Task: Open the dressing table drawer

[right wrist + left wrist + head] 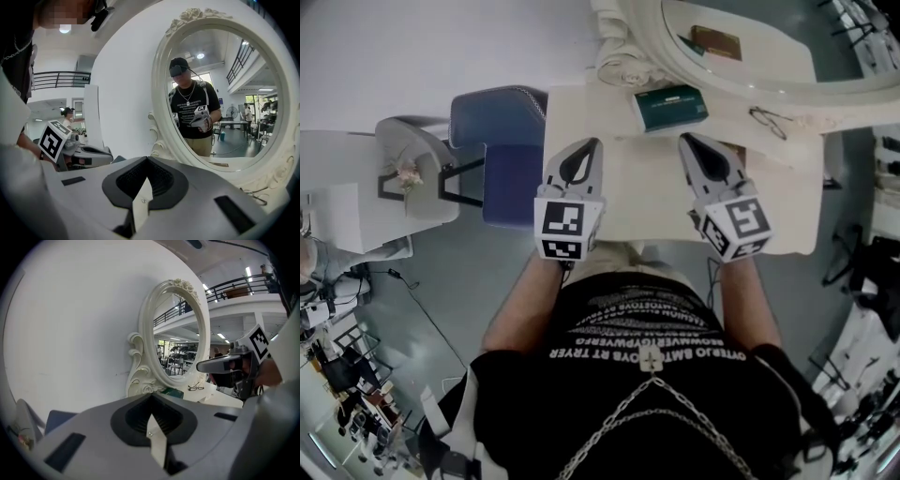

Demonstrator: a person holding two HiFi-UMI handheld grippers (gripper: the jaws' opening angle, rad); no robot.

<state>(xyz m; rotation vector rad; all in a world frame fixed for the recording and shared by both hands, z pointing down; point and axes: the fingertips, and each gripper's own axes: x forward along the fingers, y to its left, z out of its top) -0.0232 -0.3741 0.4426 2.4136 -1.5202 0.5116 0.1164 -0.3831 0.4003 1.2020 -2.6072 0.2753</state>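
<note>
The cream dressing table (pixel 656 202) stands in front of me, its top bare near the front edge. Its drawer front is hidden below the tabletop and my body. My left gripper (pixel 594 142) hovers over the table's left part, jaws shut, nothing between them. My right gripper (pixel 684 139) hovers over the right part, also shut and empty. In the left gripper view the left gripper (pixel 151 398) points at the oval mirror (pixel 177 333). In the right gripper view the right gripper (pixel 146 160) faces the mirror (pixel 225 93).
A green box (pixel 669 106) and glasses (pixel 769 119) lie at the back of the tabletop by the mirror frame (pixel 623 56). A blue chair (pixel 502 150) stands left of the table, with a white side table (pixel 412 178) beyond it.
</note>
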